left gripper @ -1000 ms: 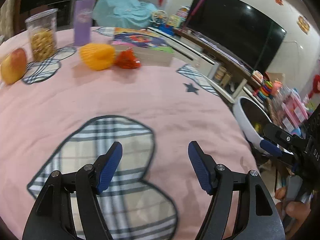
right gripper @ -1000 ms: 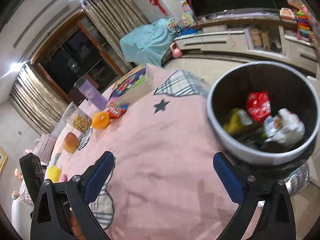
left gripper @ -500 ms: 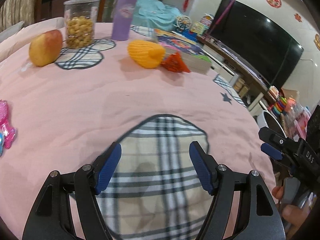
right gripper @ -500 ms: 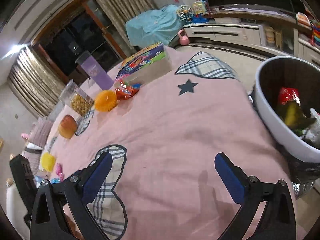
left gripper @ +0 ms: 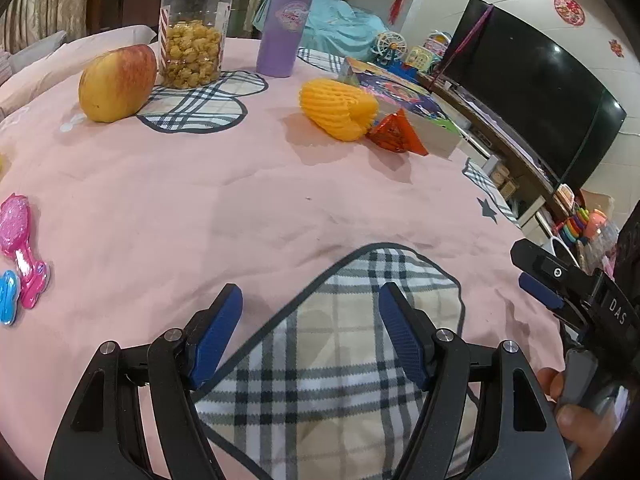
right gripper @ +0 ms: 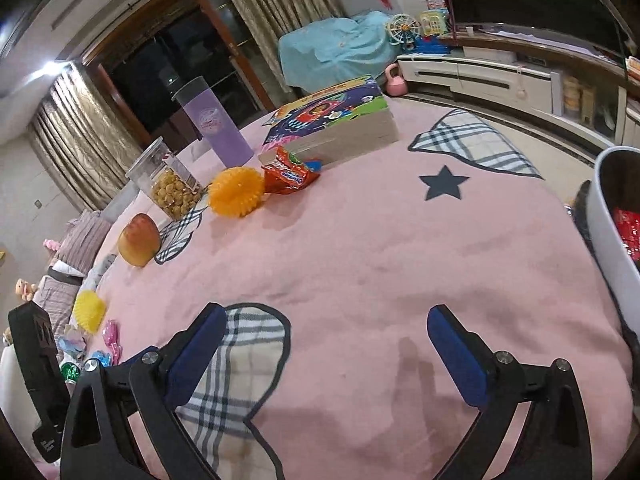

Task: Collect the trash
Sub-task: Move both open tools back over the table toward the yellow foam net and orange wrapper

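A crumpled red snack wrapper [left gripper: 396,135] [right gripper: 290,171] lies on the pink cloth beside an orange foam fruit net [left gripper: 338,110] [right gripper: 237,192], far ahead of both grippers. The white trash bin [right gripper: 612,232] with red wrappers inside stands off the table's right edge. My left gripper [left gripper: 310,320] hangs open over a plaid heart patch with nothing between its fingers. My right gripper [right gripper: 326,344] is open wide over bare pink cloth, empty too. It also shows at the right edge of the left wrist view [left gripper: 540,292].
An apple [left gripper: 118,82], a clear jar of snacks [left gripper: 194,36], a purple tumbler [left gripper: 286,20] and a colourful box [right gripper: 332,120] stand at the far side. Pink and blue toys [left gripper: 20,252] and a yellow foam net [right gripper: 89,311] lie at the left. A TV cabinet [right gripper: 500,76] is beyond.
Both grippers have swung left, away from the bin and toward the table's middle. The bin has slid to the right edge of the right wrist view. Apple, jar and toys came into view.
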`<state>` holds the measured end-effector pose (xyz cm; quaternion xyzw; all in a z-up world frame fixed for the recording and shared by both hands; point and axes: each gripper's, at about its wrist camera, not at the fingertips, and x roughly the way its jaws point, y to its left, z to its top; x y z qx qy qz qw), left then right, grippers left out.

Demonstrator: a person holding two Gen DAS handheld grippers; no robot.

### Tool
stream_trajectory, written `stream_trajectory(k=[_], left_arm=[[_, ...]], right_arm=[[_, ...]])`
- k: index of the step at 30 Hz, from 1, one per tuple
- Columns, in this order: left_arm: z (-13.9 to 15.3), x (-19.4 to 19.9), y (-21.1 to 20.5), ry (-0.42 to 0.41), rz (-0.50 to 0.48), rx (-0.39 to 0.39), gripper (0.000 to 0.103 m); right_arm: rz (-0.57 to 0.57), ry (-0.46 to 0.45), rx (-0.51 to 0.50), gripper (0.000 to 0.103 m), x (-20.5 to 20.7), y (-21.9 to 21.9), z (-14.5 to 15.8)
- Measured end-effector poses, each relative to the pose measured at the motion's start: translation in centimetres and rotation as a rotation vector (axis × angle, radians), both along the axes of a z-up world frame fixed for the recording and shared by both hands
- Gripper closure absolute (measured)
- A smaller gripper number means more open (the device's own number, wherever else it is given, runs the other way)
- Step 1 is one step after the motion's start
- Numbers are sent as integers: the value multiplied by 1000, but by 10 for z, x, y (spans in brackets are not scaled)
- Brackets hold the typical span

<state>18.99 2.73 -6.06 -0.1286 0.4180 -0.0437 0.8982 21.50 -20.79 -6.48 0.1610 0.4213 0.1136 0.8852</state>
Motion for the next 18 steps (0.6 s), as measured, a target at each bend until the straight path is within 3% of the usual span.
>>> stream_trajectory(k=[18], left_arm=[[7, 58, -2, -1, -8, 32, 26]], right_arm=[[10, 4, 22, 4, 48, 5, -12]])
